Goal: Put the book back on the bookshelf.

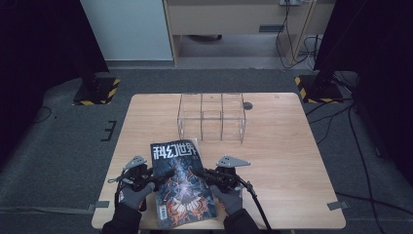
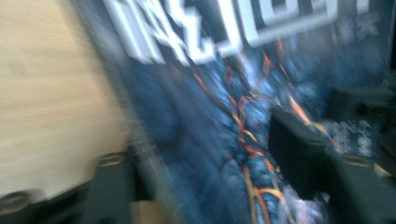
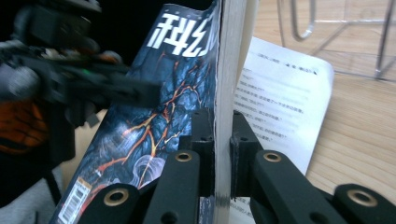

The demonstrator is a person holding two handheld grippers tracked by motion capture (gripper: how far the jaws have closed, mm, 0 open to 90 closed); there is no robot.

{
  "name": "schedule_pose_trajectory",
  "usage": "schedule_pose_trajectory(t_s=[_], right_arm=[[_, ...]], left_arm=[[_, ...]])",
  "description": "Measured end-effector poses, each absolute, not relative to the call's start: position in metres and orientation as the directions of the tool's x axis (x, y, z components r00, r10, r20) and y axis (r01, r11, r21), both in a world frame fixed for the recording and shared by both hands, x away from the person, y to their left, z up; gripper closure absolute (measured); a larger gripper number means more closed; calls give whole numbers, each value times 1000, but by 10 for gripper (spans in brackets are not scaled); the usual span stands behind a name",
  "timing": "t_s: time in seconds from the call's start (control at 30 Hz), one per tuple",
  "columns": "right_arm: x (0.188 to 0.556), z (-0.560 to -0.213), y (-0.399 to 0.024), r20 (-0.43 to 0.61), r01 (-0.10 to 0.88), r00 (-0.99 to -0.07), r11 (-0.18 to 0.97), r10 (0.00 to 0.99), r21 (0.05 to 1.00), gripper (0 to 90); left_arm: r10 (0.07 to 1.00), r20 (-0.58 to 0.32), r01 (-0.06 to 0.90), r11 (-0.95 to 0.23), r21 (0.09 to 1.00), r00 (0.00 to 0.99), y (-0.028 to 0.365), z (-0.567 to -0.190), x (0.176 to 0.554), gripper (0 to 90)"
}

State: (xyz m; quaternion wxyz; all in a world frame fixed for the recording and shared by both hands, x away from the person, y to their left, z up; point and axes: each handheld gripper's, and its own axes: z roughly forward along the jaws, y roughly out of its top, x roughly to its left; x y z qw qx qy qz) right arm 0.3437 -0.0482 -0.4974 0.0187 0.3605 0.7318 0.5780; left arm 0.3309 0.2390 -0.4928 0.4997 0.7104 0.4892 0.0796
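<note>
Right gripper: jaws clamped on the magazine's edge, one pad on each side of the page block.
Magazine: held upright, dark cover with orange veins, white title characters, barcode at lower left.
Loose page: white, printed text, fanned out rightward.
Left gripper: blurred, reaching onto the cover.
Wire rack: on the wooden table, behind.
</note>
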Motion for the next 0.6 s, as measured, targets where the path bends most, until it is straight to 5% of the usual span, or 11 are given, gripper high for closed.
schedule_pose_trajectory(t_s=[0.6], right_arm=[[347, -494, -39, 329, 491, -729, 124, 600, 862, 818]], left_arm=[[851, -262, 569, -51, 821, 454, 230, -477, 320, 667]])
